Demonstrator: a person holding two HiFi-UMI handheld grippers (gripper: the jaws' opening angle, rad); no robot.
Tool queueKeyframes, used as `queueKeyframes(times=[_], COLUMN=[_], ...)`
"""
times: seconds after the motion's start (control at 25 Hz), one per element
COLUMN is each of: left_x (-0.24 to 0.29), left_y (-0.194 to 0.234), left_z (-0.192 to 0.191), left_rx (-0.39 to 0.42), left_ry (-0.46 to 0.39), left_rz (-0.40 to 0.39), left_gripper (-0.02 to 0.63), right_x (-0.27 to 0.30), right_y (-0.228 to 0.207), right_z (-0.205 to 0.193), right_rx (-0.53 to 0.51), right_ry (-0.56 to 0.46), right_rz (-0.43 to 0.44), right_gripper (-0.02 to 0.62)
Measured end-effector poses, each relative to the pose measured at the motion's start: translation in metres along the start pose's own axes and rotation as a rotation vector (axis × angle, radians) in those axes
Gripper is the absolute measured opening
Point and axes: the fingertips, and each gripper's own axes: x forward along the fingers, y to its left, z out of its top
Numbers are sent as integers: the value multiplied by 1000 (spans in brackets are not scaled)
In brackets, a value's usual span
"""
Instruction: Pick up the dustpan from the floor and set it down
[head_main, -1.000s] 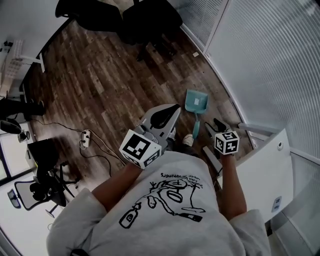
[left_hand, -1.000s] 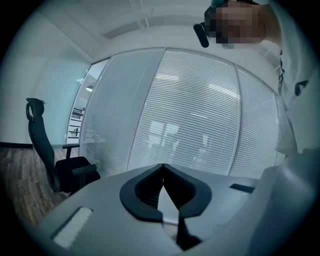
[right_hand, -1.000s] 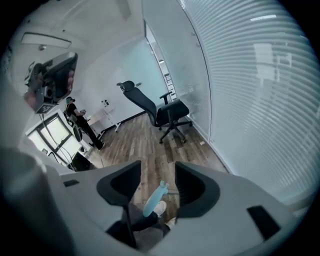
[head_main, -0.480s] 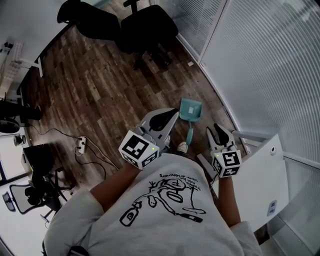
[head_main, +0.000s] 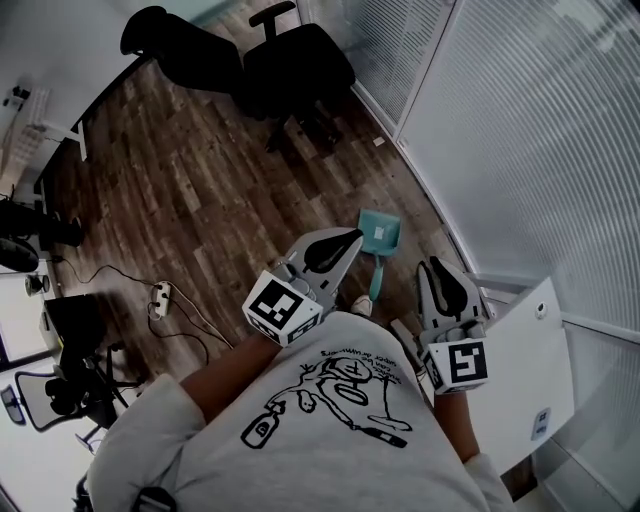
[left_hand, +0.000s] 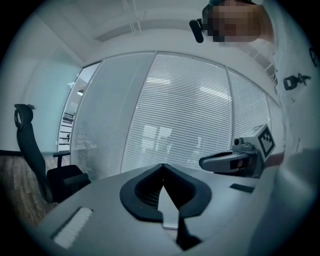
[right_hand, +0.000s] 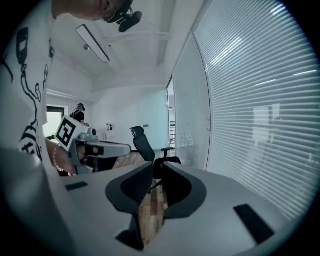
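Dustpan (head_main: 379, 230), teal moulded plastic, lies flat on the wood-plank floor (head_main: 200, 190) at centre frame, near the blind-covered wall; it is likely light, stiff and a little slick. Just left of it in the frame, the left gripper (head_main: 350, 238) hangs with jaws pressed together, empty. The slim handle (head_main: 376, 280), running down-frame, looks the best hold. Further right, the right gripper (head_main: 436, 268) has just been closing; its jaws stand a slit apart with nothing between.
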Motion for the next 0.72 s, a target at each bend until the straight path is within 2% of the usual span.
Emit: queueKeyframes(times=[0.36, 0.52, 0.72], left_x=[-3, -6, -9], left_y=[-1, -5, -3], left_z=[21, 28, 37], left_rx=[47, 64, 58], left_ry=[-43, -63, -70], left_rz=[0, 2, 6], left_gripper=[2, 2, 2], right_x=[-8, -10, -8], right_y=[8, 9, 0], right_z=[49, 54, 55], right_rx=[-38, -6, -55], right_ry=[-90, -93, -99], right_rz=[-14, -23, -50], right_gripper=[23, 17, 11])
